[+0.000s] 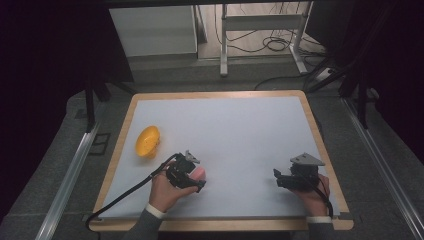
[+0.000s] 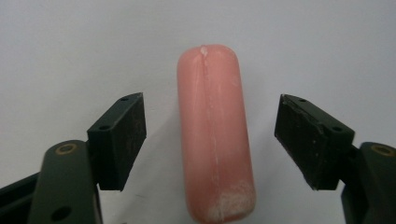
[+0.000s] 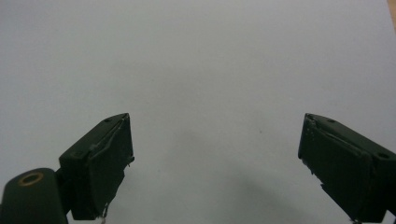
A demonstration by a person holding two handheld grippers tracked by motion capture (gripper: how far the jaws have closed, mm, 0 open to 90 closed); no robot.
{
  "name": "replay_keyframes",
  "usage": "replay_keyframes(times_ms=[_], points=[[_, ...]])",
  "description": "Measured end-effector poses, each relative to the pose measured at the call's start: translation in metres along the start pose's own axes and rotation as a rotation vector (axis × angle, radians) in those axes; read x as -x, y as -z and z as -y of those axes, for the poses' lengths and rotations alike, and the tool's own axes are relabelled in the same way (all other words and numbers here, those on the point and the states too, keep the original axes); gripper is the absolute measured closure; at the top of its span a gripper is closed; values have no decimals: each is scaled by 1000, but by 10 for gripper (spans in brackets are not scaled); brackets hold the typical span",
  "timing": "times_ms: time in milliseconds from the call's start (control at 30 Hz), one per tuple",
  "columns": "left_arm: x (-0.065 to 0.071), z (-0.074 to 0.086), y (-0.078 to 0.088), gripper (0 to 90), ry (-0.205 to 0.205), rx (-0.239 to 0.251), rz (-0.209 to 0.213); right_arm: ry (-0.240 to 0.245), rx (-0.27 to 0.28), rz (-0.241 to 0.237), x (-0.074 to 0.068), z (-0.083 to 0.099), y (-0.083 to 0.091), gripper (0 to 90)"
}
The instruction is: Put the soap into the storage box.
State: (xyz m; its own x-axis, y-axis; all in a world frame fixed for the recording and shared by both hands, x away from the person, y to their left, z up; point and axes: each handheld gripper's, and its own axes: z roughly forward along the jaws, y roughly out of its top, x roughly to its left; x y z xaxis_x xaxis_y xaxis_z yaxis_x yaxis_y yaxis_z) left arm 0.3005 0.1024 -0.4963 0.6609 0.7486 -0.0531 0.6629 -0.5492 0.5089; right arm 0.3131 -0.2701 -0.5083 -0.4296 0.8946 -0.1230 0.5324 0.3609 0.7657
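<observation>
Jaws of the left gripper [image 2: 210, 140] stand spread wide, one on each side of a pink sausage [image 2: 214, 135] that lies on the white table surface [image 2: 70, 46], and neither pad touches it: there is a clear gap on both sides. In the left gripper view the sausage runs lengthwise away from the camera, its rounded far end past the pads and its near end, dusted whitish, low in the picture. It sits slightly nearer the left pad than the right, so the step in hand looks like lining up for a grasp. To do it well, I would shift the gripper a touch so the sausage lies midway, keep the pads parallel to its long sides, and bring them low enough to meet its flanks rather than its top curve, since a round, smooth body could roll or squirt out under a lopsided squeeze. Closing gently should be enough, as it looks soft. In the high view the left gripper [image 1: 196, 176] is near the front of the table with the sausage [image 1: 200, 173] at its tip, and a yellow bowl [image 1: 147, 142] lies on its side well apart to the left. The right gripper [image 3: 215, 163], also spread with nothing between its pads, waits over bare table near the right edge [image 1: 280, 179].
</observation>
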Motion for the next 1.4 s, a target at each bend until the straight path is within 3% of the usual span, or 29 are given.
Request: replay_keyframes(times_ms=[233,467,533,933,1400], points=[[-1,4,-6,376,15,-17,-3,-2,-4,2,0,0,-1,99],[-4,5,-8,577,34,-7,19,6,-6,6,0,1,-1,99],[-4,5,-7,597,40,-4,13,4,-6,5,0,1,-1,99],[-4,5,-4,600,33,26,11,-1,-9,7,1,1,-1,99],[-21,4,17,600,55,82,-7,-11,-7,10,3,1,0,99]])
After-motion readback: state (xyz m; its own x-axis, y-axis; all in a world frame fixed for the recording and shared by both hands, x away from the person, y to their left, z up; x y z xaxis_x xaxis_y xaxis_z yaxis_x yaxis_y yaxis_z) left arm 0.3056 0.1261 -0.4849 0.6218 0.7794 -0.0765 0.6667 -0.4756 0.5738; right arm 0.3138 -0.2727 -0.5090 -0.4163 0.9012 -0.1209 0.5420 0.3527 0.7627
